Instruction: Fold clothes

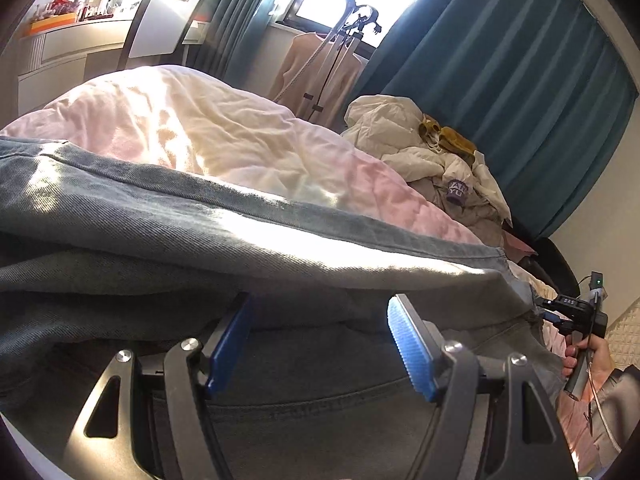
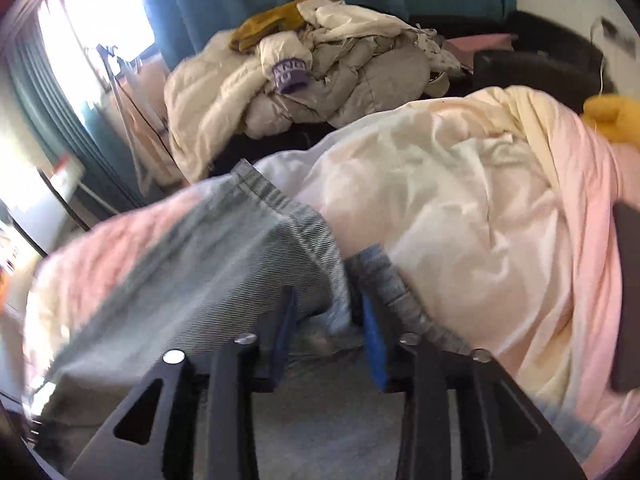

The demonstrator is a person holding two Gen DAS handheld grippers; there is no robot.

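The jeans (image 1: 248, 232) lie spread over the pink-and-cream duvet (image 1: 192, 128) on the bed. The left gripper (image 1: 320, 344) stands with jaws wide apart above the denim, holding nothing. The right gripper (image 2: 328, 320) pinches the jeans' hem.

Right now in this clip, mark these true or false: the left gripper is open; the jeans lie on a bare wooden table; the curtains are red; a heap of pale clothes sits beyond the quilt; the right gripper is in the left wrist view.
1. The left gripper is open. True.
2. The jeans lie on a bare wooden table. False: they lie on a pink quilt.
3. The curtains are red. False: they are teal.
4. A heap of pale clothes sits beyond the quilt. True.
5. The right gripper is in the left wrist view. True.
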